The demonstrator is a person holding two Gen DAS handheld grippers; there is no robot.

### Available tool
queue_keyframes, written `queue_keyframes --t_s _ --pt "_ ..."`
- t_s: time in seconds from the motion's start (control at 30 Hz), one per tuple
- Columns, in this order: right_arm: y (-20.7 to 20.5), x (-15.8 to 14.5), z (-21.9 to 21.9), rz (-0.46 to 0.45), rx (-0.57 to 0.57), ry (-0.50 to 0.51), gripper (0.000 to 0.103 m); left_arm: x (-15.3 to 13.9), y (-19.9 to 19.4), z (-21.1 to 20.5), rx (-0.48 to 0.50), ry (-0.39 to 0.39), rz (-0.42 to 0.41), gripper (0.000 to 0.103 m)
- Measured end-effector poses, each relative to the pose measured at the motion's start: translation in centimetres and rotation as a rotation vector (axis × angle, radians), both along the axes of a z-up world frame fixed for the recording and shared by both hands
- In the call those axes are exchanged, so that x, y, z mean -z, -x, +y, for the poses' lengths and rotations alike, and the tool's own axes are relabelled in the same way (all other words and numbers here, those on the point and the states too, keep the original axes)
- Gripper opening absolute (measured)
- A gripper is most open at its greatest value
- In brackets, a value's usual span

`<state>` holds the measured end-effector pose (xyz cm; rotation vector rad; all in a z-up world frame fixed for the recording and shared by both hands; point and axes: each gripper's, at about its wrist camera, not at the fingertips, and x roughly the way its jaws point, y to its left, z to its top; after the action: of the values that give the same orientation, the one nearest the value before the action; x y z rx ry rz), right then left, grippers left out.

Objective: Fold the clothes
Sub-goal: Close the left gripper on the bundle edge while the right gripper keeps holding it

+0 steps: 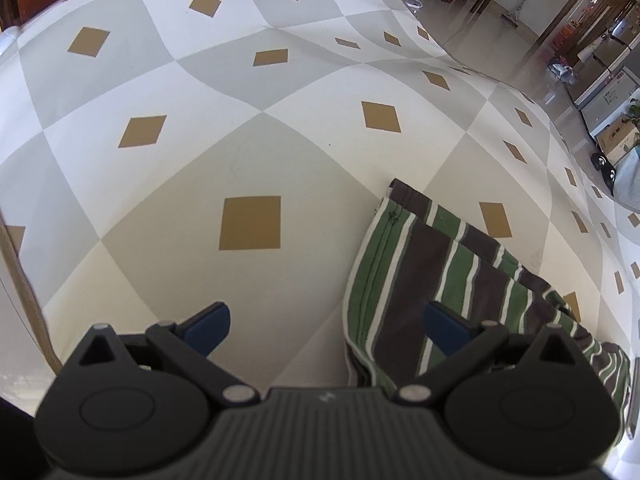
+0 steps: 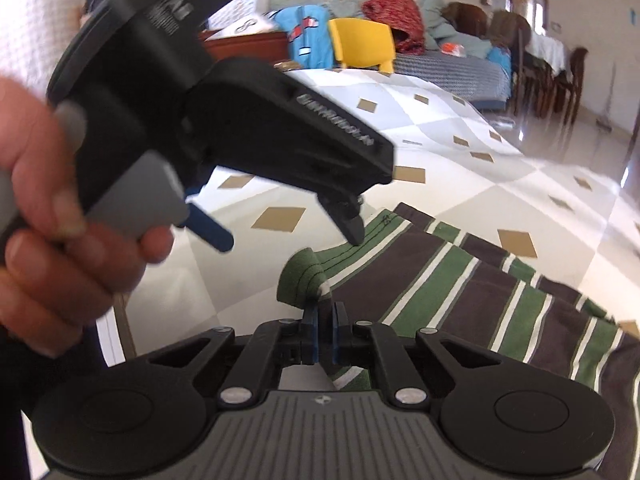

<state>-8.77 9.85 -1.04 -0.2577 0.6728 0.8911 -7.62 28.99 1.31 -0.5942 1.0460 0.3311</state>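
At the near edge of the right wrist view, the right gripper [image 2: 324,334] is pinching a bunched fold of the striped garment [image 2: 460,288], its blue fingers [image 2: 313,336] clenched on the fabric with only a narrow gap between them. The pinched green portion is rising above the fingers as a small hump. Just beyond it, the left gripper [image 2: 288,232] is hovering over the garment's left edge, held in the person's left hand [image 2: 60,216]; its fingers are spread wide and grasping nothing. In the left wrist view, the left gripper [image 1: 326,326] is showing the same released state, one blue finger [image 1: 208,330] over bare cloth and the other over the garment [image 1: 440,272]. The garment is lying folded on the desk, which is covered by a diamond-patterned tablecloth [image 1: 248,128]. Farther back, a yellow chair [image 2: 362,42] is standing beyond the desk, near a sofa piled with clothes [image 2: 440,52].
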Motion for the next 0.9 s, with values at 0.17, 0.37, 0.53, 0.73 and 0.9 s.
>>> queue_keyframes --t_s 0.17,0.37,0.53,0.73,0.9 --pt "-2.0 -1.1 -2.2 0.125 0.098 -0.122 0.006 0.8 -0.4 0.1 0.012 0.152 -0.028 0.103" --pt "-2.2 -1.5 -2.7 0.128 0.100 -0.127 0.006 1.3 -2.7 -1.0 0.084 0.265 -0.066 0.100" --pt "-1.9 -1.4 -2.6 0.095 0.088 -0.085 0.007 2.2 -4.6 -1.7 0.129 0.337 -0.069 0.061" --pt "-1.1 -1.2 -2.3 0.022 0.077 -0.026 0.022 2.5 -5.1 -2.3 0.154 0.333 -0.072 0.044" --pt "-0.2 -1.0 -1.5 -0.055 0.034 0.035 0.036 2.2 -5.1 -2.5 0.172 0.325 -0.075 0.044"
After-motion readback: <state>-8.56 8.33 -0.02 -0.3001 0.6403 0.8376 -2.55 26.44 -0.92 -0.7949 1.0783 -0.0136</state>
